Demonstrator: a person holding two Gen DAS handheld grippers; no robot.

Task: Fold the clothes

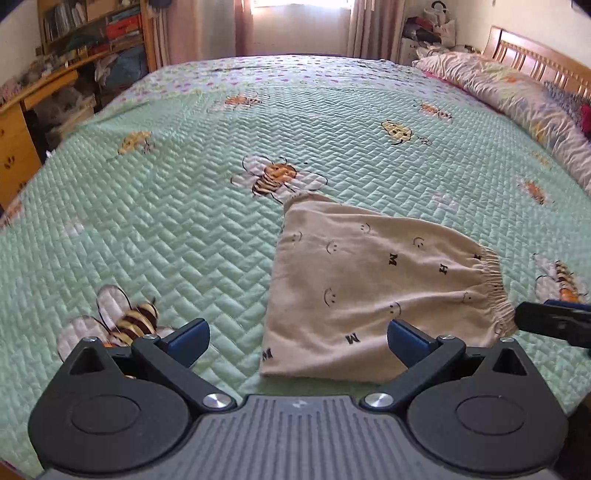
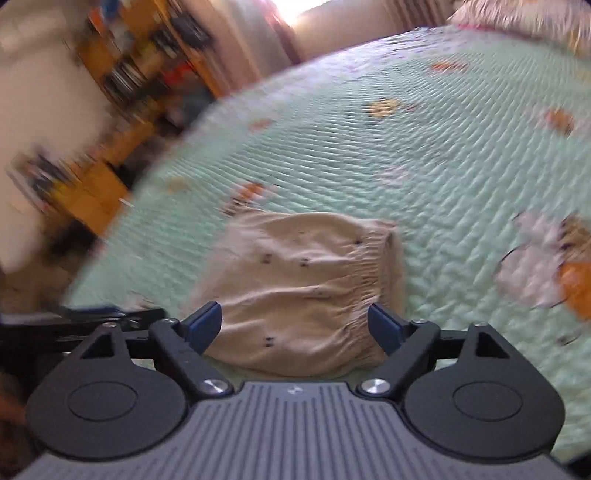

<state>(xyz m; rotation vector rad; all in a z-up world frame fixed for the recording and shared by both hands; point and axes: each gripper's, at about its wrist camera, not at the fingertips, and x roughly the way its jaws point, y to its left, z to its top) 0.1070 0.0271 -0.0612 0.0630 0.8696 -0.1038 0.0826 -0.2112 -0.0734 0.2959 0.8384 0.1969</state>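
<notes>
A beige pair of shorts [image 1: 369, 295] printed with smiley faces and letters lies folded flat on the green quilted bedspread [image 1: 177, 221], its gathered elastic waistband [image 1: 495, 284] toward the right. My left gripper [image 1: 295, 341] hovers open over the garment's near left corner, nothing between its blue pads. In the blurred right wrist view the same shorts [image 2: 295, 288] lie just ahead, waistband [image 2: 369, 273] on their right side. My right gripper [image 2: 295, 326] stands open above the near edge, holding nothing. The right gripper's black finger [image 1: 554, 323] enters the left wrist view beside the waistband.
The bedspread carries bee prints [image 1: 275, 177]. A pillow [image 1: 517, 96] and wooden headboard [image 1: 543, 59] run along the right. A wooden desk and bookshelf [image 1: 74, 40] stand past the bed's left edge. Curtains [image 1: 295, 26] hang beyond the far side.
</notes>
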